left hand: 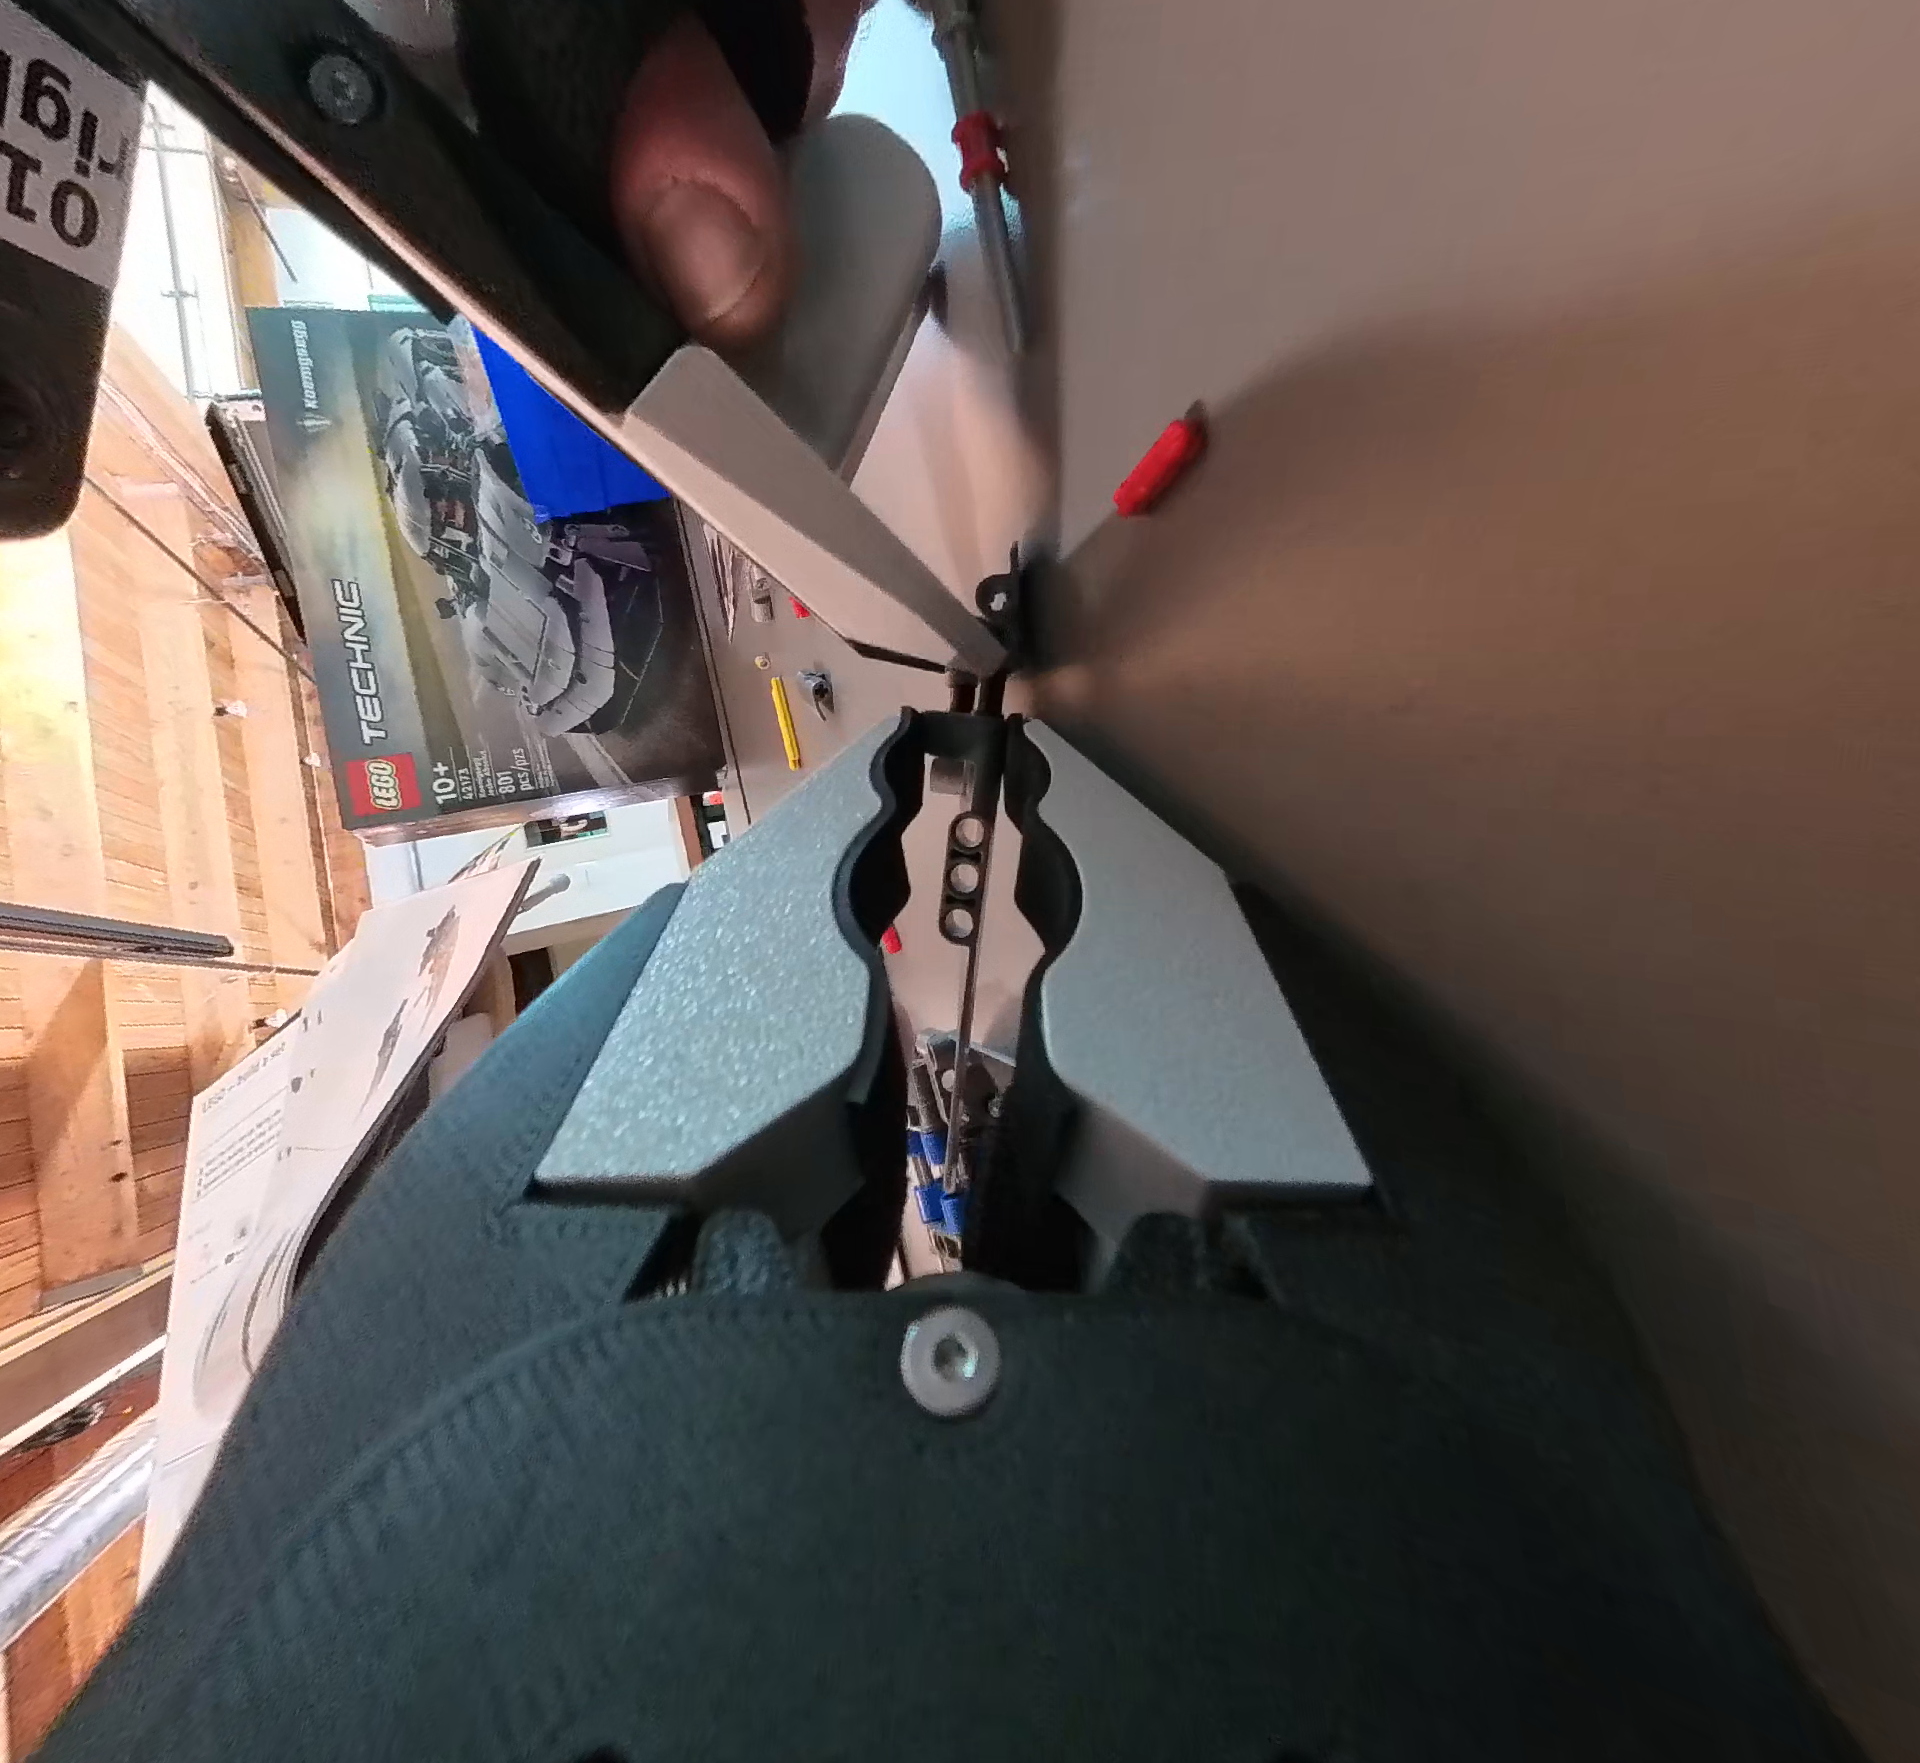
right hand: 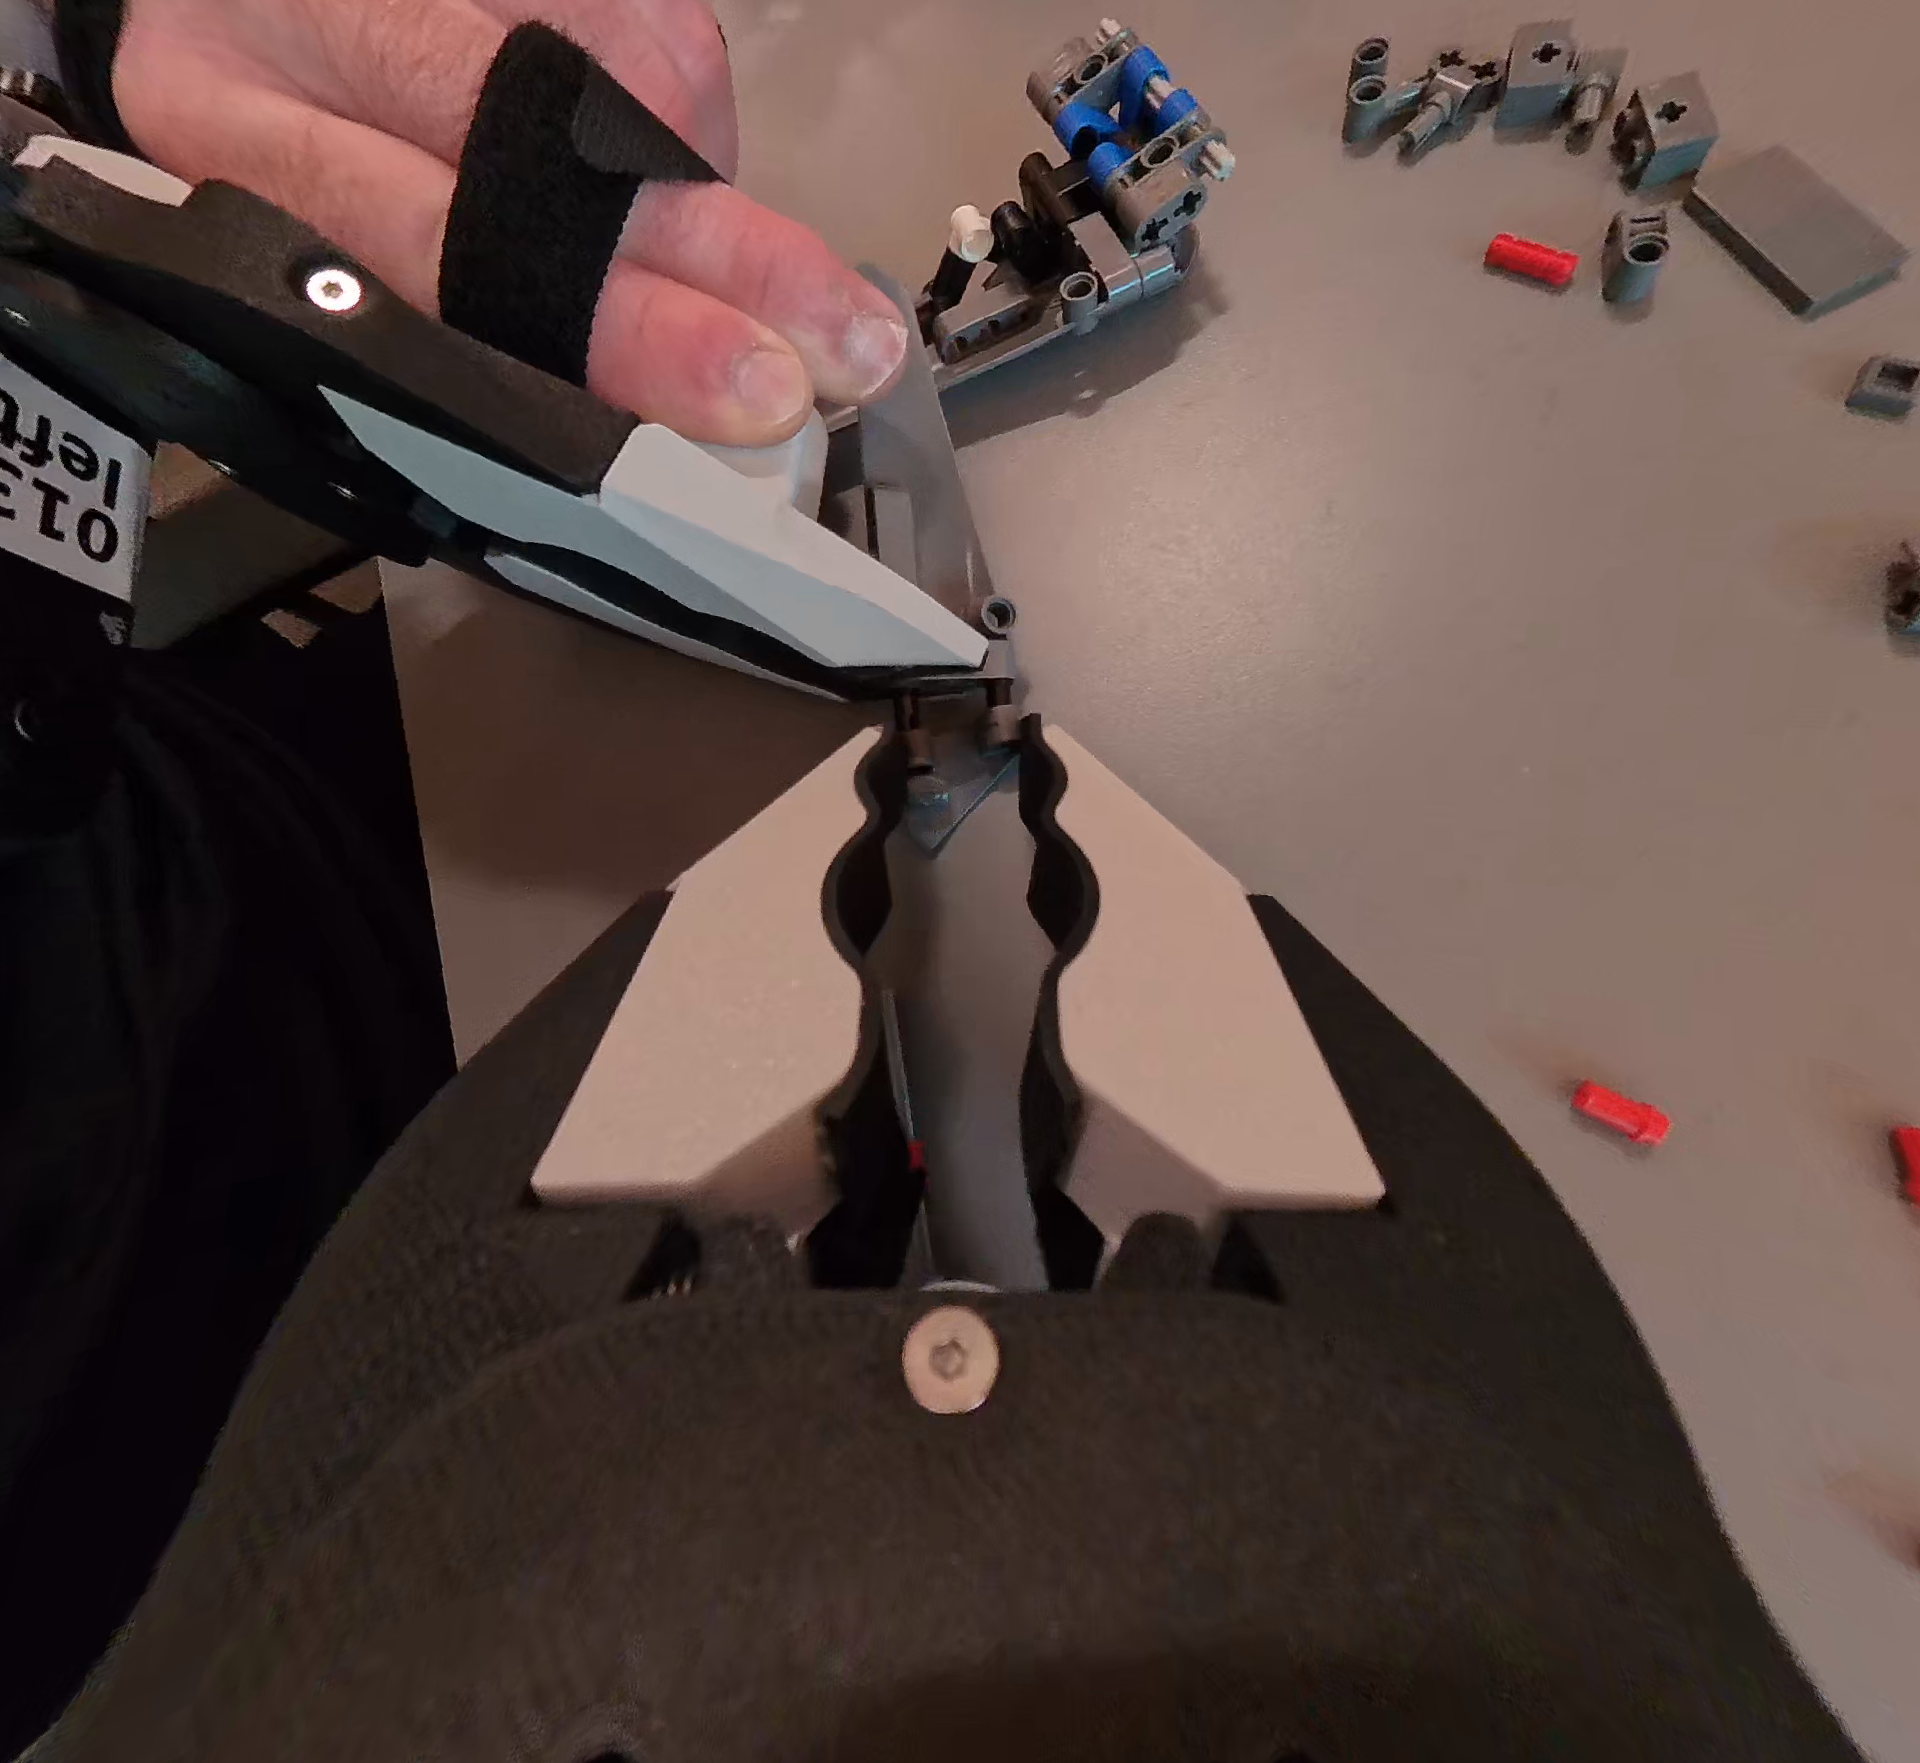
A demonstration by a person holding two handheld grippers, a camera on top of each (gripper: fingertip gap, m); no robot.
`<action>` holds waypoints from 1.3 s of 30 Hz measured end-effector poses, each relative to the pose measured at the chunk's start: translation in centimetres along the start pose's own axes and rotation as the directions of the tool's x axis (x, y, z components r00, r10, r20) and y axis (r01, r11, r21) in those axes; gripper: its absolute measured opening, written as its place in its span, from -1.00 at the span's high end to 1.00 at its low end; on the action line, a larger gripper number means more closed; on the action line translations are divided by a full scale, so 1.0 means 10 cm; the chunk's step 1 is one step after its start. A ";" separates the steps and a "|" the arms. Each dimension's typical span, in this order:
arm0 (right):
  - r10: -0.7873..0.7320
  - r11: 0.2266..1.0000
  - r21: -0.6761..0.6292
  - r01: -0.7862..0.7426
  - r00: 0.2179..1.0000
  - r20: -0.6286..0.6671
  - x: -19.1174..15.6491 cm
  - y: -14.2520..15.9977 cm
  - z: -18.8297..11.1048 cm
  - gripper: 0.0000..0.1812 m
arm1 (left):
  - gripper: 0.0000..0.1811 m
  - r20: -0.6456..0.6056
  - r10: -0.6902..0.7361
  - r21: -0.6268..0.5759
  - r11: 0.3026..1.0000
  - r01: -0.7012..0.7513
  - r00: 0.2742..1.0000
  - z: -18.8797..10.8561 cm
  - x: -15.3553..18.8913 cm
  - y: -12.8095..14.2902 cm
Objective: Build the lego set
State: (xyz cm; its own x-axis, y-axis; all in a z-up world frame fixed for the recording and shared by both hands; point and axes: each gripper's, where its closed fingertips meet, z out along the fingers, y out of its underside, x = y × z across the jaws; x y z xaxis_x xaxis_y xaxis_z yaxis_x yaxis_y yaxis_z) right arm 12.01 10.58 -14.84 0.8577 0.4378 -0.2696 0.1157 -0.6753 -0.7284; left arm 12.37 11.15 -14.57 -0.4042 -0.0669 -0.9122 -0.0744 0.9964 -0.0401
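**Two grippers meet tip to tip over a small Lego part**

Nearest the lens in the right wrist view, the right gripper [right hand: 951,747] fills the lower frame, its fingers drawn close around a small grey angled piece [right hand: 951,804] at the tips. Whether the pads actually bite on it cannot be told; a narrow gap shows lower down. From the left of the frame the left gripper [right hand: 935,674] comes in slanted, its tips pressed together on a long grey panel [right hand: 935,487] that rises toward the upper centre. A hand [right hand: 416,82], strapped in by a black band, steers it.

In the left wrist view the left gripper [left hand: 961,737] pinches a thin black beam with holes [left hand: 966,866] edge-on at centre. The right gripper [left hand: 982,653] noses in from the upper left to that spot. Meeting the tips like this likely lets one side brace the work while the other seats a part.

Outward on the grey table [right hand: 1351,674], a half-built grey and blue assembly [right hand: 1101,186] lies at upper centre. Loose grey connectors [right hand: 1538,92] sit at upper right, and red pins [right hand: 1621,1113] at right. The set's box [left hand: 488,570] and an open instruction booklet [left hand: 343,1069] show at the left of the left wrist view.
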 end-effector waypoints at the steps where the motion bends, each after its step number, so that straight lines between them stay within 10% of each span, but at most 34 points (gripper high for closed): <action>1: -0.008 1.000 -0.001 0.008 1.000 -0.003 0.00 0.00 0.00 0.78 | 0.87 -0.003 -0.003 0.001 1.000 0.003 1.000 0.00 0.00 0.00; 23: -0.221 0.974 -0.084 0.210 0.965 -0.143 -0.07 0.10 -0.04 0.95 | 0.86 0.045 0.082 -0.050 0.996 -0.080 0.996 0.03 -0.02 -0.04; 39: -0.052 0.999 0.003 0.053 0.997 -0.052 -0.07 0.07 -0.05 0.97 | 0.87 0.063 0.063 -0.067 0.996 -0.059 0.996 0.05 -0.04 -0.04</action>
State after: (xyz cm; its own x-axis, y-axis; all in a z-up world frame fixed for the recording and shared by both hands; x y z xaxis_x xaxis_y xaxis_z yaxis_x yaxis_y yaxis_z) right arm 11.71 9.52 -14.81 0.8755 0.4409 -0.1977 0.1592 -0.6495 -0.7435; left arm 13.02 10.82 -14.44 -0.3498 -0.0007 -0.9368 -0.1113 0.9930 0.0408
